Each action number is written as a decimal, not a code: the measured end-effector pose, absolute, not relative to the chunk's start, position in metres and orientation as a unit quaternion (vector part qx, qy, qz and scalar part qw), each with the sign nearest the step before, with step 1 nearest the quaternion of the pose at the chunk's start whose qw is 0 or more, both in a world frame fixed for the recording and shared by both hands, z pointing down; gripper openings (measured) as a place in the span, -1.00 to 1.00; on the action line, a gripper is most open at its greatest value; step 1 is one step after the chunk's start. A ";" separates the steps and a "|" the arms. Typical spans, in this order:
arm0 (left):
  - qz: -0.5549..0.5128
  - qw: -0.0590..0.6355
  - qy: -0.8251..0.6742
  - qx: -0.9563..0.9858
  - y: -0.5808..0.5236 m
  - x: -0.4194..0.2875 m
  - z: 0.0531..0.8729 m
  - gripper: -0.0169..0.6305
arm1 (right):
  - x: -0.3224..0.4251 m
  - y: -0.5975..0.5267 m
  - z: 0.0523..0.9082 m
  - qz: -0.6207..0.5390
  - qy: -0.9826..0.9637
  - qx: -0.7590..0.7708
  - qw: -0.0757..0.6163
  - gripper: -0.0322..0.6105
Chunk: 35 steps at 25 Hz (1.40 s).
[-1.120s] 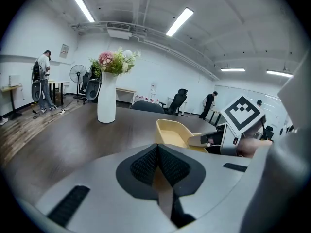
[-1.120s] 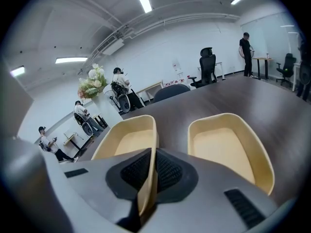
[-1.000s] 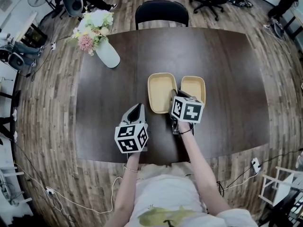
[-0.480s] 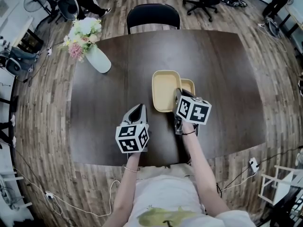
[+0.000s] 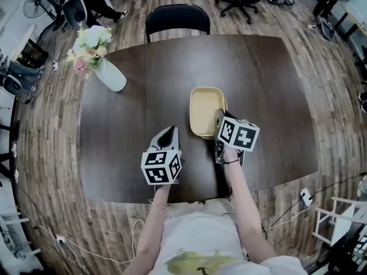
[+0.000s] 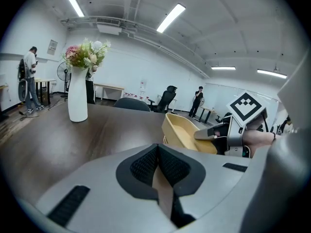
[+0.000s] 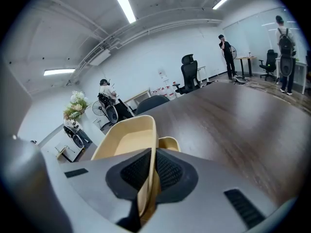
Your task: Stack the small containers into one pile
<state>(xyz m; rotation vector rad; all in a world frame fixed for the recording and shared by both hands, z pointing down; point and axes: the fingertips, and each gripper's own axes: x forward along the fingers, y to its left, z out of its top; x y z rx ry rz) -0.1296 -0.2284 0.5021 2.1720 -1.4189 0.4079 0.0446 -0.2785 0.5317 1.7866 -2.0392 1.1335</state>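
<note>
Two beige containers: the upper container point(image 5: 205, 109) at frame centre, and the lower container point(image 7: 170, 143) showing just behind it in the right gripper view. Two grippers, the left gripper point(image 5: 170, 130) and the right gripper point(image 5: 219, 117). One dark table point(image 5: 137, 125). One white vase point(image 5: 110, 77) of flowers at upper left. One black chair point(image 5: 176, 17) at top centre

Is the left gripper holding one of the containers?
No, the left gripper has its jaws together on nothing; the right gripper clamps the tan container.
</note>
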 end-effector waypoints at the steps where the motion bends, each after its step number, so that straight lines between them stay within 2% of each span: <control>1: 0.151 0.256 -0.521 0.800 -0.228 -0.128 0.503 -0.87 | 0.048 -0.278 0.534 0.385 -0.688 0.606 0.102 -0.79; 12: 0.160 0.261 -0.517 0.799 -0.230 -0.116 0.511 -0.87 | 0.068 -0.272 0.555 0.400 -0.673 0.610 0.122 -0.79; 28: 0.164 0.263 -0.516 0.799 -0.231 -0.104 0.514 -0.87 | 0.059 -0.274 0.566 0.373 -0.693 0.594 0.166 -0.78; 30: 0.163 0.262 -0.516 0.799 -0.230 -0.103 0.513 -0.87 | 0.057 -0.273 0.565 0.366 -0.698 0.592 0.167 -0.69; 32: 0.162 0.261 -0.518 0.798 -0.229 -0.101 0.513 -0.87 | 0.055 -0.273 0.564 0.357 -0.704 0.590 0.171 -0.50; 35: 0.160 0.258 -0.521 0.798 -0.229 -0.099 0.510 -0.87 | 0.054 -0.273 0.562 0.348 -0.713 0.584 0.171 -0.43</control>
